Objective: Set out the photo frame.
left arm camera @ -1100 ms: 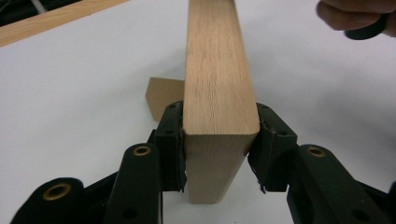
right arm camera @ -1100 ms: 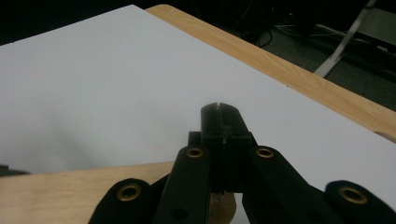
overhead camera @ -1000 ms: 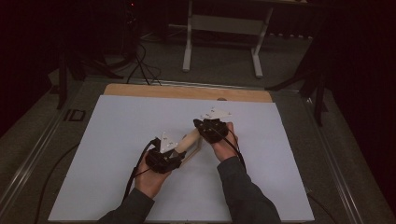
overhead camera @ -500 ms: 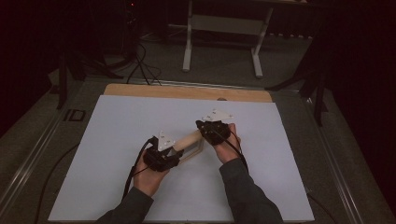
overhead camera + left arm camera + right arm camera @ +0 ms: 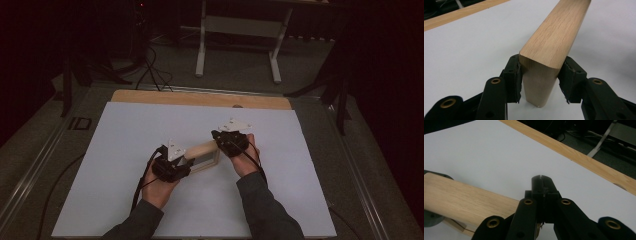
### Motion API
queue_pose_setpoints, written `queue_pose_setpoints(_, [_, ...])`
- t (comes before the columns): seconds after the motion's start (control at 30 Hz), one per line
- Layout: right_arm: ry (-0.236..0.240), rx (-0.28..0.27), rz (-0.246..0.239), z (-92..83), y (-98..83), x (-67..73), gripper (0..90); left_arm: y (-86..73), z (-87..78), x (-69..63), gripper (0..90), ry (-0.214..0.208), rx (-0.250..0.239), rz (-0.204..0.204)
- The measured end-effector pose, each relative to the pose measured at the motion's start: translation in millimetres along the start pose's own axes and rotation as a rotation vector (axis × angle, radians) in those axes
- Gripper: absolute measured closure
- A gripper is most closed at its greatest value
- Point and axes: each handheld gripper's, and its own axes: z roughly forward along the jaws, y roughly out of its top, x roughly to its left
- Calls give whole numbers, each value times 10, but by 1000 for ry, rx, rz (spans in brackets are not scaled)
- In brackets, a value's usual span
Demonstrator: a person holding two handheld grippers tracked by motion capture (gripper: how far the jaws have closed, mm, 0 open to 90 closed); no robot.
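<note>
A light wooden frame piece (image 5: 205, 148) lies on the white sheet (image 5: 130, 130) between my two hands. My left gripper (image 5: 186, 159) is at its near-left corner. In the left gripper view both pads press the sides of the wood (image 5: 554, 37) at that corner, so the left gripper (image 5: 539, 75) is shut on it. My right gripper (image 5: 223, 136) sits at the far-right end of the piece. In the right gripper view its jaws (image 5: 541, 185) meet with nothing between the tips, and the rounded wooden bar (image 5: 466, 197) runs off to the left beneath them.
A wooden board edge (image 5: 200, 99) borders the far side of the white sheet. Beyond it are dark floor, cables (image 5: 150, 70) and white metal legs (image 5: 201, 50). Open sheet lies on all sides of the hands.
Both hands and the wooden piece have shifted only slightly; the right hand drifted a little to the right. The grips look the same.
</note>
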Motion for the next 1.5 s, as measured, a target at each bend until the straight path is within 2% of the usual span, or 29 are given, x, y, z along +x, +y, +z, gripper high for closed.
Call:
queue_pose_setpoints(0.33, [-7, 11, 10, -40, -15, 1, 898, -4, 25, 61, 542, 1, -10, -26])
queue_pose_setpoints(0.67, [-22, 20, 29, -69, -22, 15, 898, -5, 39, 91, 543, 17, -19, -35])
queue_pose_setpoints(0.77, [-20, 17, 39, -82, -34, 12, 898, -8, 37, 106, 565, 30, -21, -37])
queue_pose_setpoints(0.8, [-20, 20, 41, -83, -36, 9, 898, -12, 33, 111, 603, 33, -25, -42])
queue_pose_setpoints(0.9, [-11, 40, 28, -46, -60, 11, 897, -18, 52, 125, 583, 5, -18, -42])
queue_pose_setpoints(1.07, [1, 46, 26, 8, -85, 30, 892, -24, 69, 126, 567, 0, -16, -42])
queue_pose_setpoints(1.27, [13, 21, 27, -20, -66, 1, 812, -29, 80, 126, 556, -1, -18, -40])
queue_pose_setpoints(1.4, [32, 15, 16, -40, -65, -22, 717, -33, 92, 118, 543, 2, -16, -34])
queue_pose_setpoints(1.5, [39, 7, 35, -41, -61, -36, 673, -36, 102, 118, 542, 1, -14, -37])
